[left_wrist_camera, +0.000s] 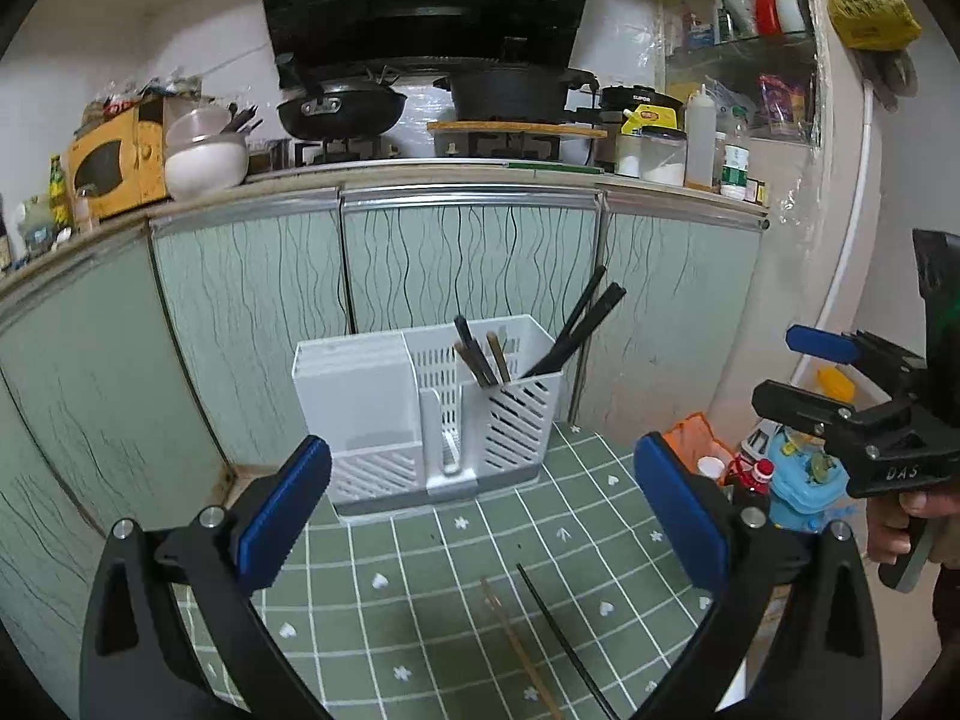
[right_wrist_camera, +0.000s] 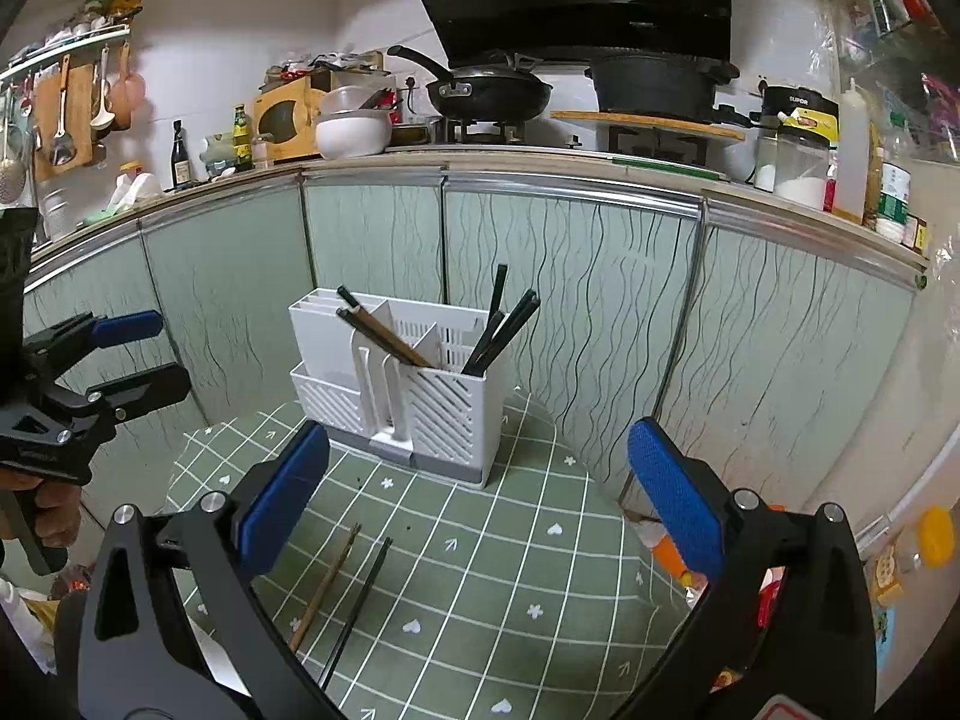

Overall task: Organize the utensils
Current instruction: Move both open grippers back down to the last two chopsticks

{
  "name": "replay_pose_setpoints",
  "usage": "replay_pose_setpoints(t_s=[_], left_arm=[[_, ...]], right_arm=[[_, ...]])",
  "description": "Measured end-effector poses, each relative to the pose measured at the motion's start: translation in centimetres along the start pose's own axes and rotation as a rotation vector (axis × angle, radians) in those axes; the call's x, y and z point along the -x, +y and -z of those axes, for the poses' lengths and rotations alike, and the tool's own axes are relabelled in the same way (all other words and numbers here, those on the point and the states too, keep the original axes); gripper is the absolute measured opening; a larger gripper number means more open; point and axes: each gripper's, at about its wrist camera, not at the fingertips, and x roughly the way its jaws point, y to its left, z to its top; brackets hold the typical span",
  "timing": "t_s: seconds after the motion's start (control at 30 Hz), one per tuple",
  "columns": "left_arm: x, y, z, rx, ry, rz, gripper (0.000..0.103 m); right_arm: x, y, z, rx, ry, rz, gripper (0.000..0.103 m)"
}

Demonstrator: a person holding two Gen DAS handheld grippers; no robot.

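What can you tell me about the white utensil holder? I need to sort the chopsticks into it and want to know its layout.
The white utensil holder looks like plastic, with slotted walls, a grey base and several compartments. It stands upright on the green checked tablecloth, close to the cabinet doors. Brown chopsticks lean in a middle compartment; black chopsticks lean in the end compartment on the right in both views. The solid-walled section on the left appears to hold nothing visible. Neither gripper touches it.
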Motion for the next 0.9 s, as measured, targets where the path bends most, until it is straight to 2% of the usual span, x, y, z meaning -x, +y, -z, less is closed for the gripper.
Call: replay_pose_setpoints(t_s=[0.23, 0.57, 0.9], left_arm=[[1.1, -0.2, 2.0, 0.018, -0.002, -0.022, 0.099], [2.5, -0.8, 5.2, -0.020, -0.010, -0.072, 0.099], [2.8, -0.4, 9.7, -0.008, 0.000, -0.098, 0.099]], right_arm=[[1.2, 0.6, 2.0, -0.016, 0.001, -0.002, 0.095], [1.9, 1.7, 5.5, 0.003, 0.015, 0.017, 0.095], [2.0, 3.0, 9.5, 0.025, 0.022, 0.035, 0.095]])
